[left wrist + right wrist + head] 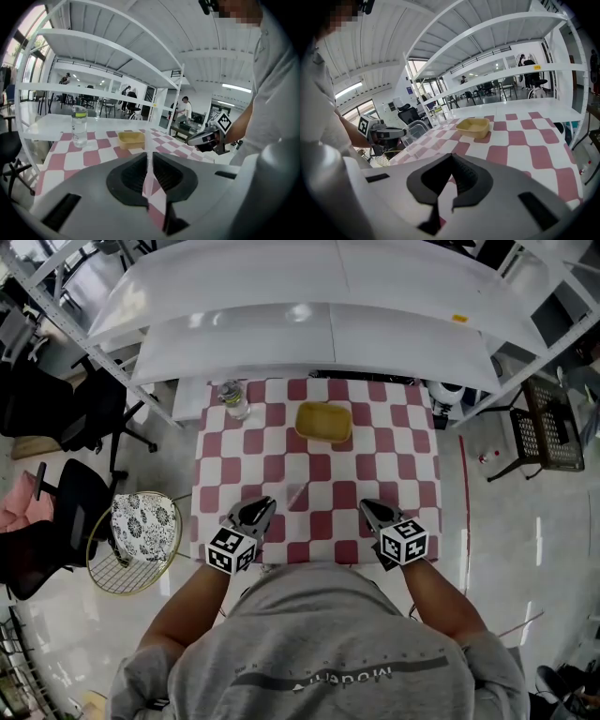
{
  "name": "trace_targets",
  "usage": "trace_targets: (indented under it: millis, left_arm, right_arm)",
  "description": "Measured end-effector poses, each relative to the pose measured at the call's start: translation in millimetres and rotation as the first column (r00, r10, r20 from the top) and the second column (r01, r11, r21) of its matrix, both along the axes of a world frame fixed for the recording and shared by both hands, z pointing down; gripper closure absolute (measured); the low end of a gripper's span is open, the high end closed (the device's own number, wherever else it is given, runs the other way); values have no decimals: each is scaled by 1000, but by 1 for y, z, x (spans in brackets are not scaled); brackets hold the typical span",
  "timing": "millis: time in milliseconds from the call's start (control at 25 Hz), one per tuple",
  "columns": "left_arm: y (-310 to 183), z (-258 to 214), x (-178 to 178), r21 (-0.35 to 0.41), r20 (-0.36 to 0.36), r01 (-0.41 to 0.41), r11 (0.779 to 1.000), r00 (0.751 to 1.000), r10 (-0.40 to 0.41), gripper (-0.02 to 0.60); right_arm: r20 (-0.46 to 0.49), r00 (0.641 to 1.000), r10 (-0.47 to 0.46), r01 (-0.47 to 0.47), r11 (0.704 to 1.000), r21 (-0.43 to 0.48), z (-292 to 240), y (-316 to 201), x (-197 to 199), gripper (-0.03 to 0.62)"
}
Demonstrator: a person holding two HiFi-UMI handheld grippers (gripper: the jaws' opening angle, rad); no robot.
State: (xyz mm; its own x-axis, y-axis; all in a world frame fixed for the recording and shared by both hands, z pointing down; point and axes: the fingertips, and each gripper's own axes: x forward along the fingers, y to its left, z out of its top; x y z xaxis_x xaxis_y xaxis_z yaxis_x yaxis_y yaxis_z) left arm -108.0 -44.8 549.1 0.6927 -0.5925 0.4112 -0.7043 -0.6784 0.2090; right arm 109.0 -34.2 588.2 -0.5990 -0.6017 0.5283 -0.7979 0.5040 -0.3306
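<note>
Lower left, left gripper pinches a clear strip jutting past its 2 fingers. Right gripper sits closed, empty.

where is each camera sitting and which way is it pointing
Head view: on the person's head, facing steeply down at the red-and-white checked table; shows grey-shirted shoulders, forearms, left tongs, right tongs.
Left gripper view: on the left tongs, looking along its shut jaws across the table; right tongs show at right.
Right gripper view: on the right tongs, likewise; left tongs show at left.
Shared: all three see the yellow rectangular plastic bowl.
</note>
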Motion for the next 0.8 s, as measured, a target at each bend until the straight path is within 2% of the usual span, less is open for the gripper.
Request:
trace_targets:
  millis: [240, 440, 800]
  left_arm:
    - [4, 1, 3, 45, 65, -30, 999, 998, 27, 537]
    - [6, 1, 4, 29, 49, -26, 999, 999, 24, 537]
    - [4, -8, 4, 46, 36, -29, 999, 999, 27, 537]
  right_arm:
    - [-4, 1000, -2, 2, 1000, 11, -1, -3, 0, 571]
    - [-1, 1000, -2, 2, 1000, 20, -4, -3, -1, 571]
    - [1, 1000, -3, 3, 999, 32, -8, -5, -1, 571]
